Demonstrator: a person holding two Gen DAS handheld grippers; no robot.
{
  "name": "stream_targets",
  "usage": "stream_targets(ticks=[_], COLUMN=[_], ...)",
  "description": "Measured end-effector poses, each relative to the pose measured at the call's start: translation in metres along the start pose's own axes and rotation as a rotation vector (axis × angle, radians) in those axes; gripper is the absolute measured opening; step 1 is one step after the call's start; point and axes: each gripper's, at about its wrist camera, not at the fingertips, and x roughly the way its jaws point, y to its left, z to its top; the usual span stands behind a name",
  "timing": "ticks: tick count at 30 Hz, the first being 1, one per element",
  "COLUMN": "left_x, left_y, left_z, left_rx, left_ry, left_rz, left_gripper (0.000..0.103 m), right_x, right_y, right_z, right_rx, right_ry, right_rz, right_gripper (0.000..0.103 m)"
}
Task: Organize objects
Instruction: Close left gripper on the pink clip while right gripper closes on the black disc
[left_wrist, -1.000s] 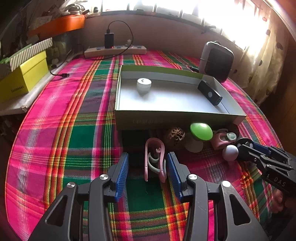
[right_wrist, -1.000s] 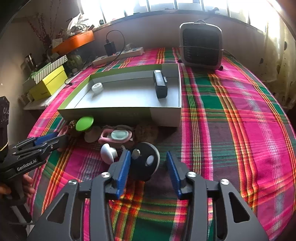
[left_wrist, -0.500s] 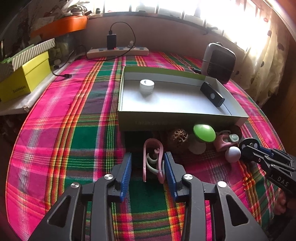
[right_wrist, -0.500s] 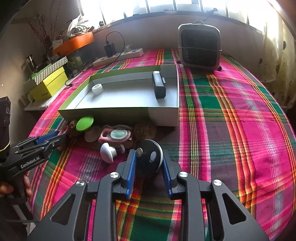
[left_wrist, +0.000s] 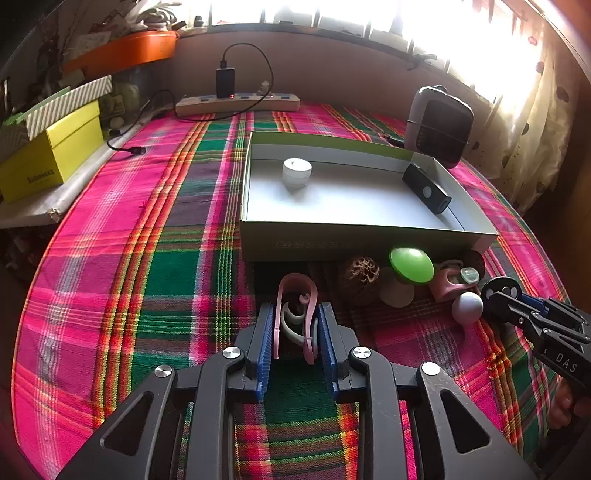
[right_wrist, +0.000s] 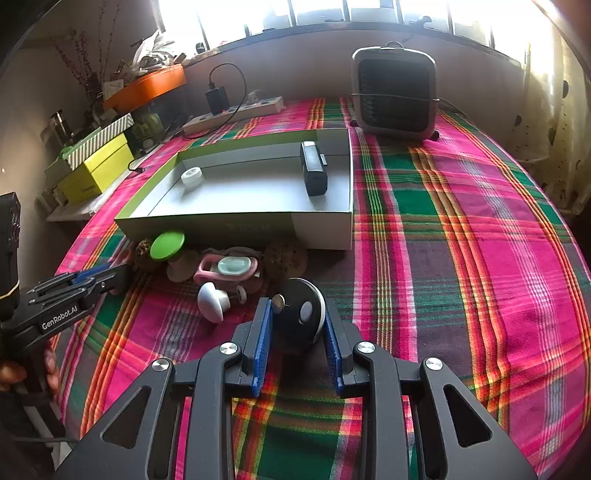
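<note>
Both jaws narrowed since earlier: left gripper (left_wrist: 295, 334) closing on pink clip (left_wrist: 295, 314), right gripper (right_wrist: 297, 332) clamped on black disc (right_wrist: 300, 314); next, lift both into the tray (left_wrist: 354, 232).

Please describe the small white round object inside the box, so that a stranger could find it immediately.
Find the shallow open box on the plaid tablecloth. The white round container stands near its far left corner; the only other item inside, a black bar-shaped device, lies along the right wall.
</note>
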Motion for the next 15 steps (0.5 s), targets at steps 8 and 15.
stream_targets(ticks=[8,15], left_x=[0.0001,-0.0009], left_y=[-0.0007,-0.0007], left_z=[-0.0007,-0.0015], left_rx=[0.01,0.01], left_ry=[0.0,-0.002], left_rz=[0.006,0.005], left_gripper=[0.021,0.021], right_x=[-0.0003,-0.0021], right_y=[-0.0009,-0.0012], right_z=[-0.0006,-0.0018], right_rx=[0.004,0.007], right_ry=[-0.003,-0.01], right_rz=[-0.005,-0.003], right_gripper=[0.028,0.028])
